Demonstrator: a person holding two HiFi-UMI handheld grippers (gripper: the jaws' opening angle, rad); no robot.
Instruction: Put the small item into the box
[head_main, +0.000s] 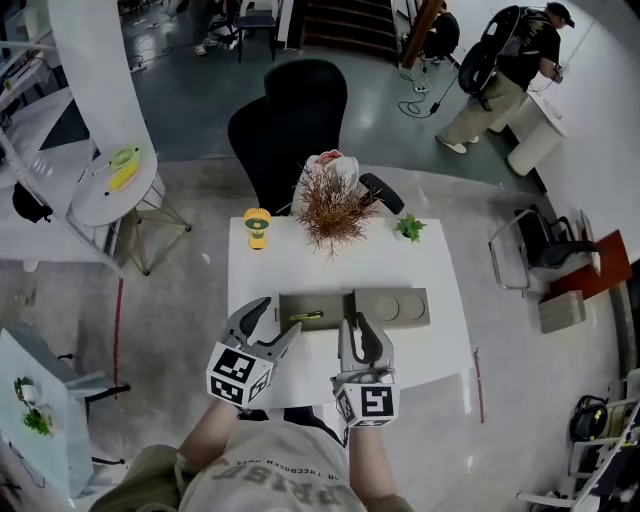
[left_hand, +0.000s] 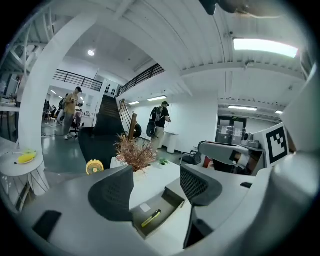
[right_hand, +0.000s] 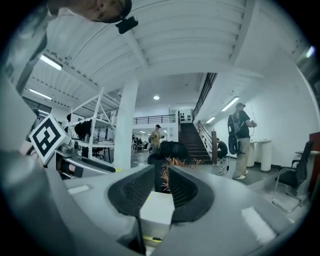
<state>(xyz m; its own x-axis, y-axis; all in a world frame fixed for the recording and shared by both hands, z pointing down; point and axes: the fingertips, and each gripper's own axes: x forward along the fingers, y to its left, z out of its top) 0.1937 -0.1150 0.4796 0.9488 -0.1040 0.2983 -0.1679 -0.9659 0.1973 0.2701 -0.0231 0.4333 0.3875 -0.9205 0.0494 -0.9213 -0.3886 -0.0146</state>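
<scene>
On the white table (head_main: 440, 290) lies a long grey box (head_main: 392, 310), its left compartment open. A small yellow-green pen-like item (head_main: 305, 316) lies inside that compartment; it also shows in the left gripper view (left_hand: 151, 218) and, as a sliver, in the right gripper view (right_hand: 152, 239). My left gripper (head_main: 275, 320) hovers above the box's left end with its jaws wide apart and nothing between them (left_hand: 156, 172). Beside it, over the box's middle, my right gripper (head_main: 354, 325) points about level. Its jaws stand a narrow gap apart, and nothing is held (right_hand: 161, 175).
A dried brown plant (head_main: 333, 205), a small yellow fan (head_main: 257, 226) and a little green plant (head_main: 409, 228) stand along the table's far edge. A black chair (head_main: 290, 120) is behind it. A round white side table (head_main: 115, 185) stands left; a person (head_main: 515, 60) is far right.
</scene>
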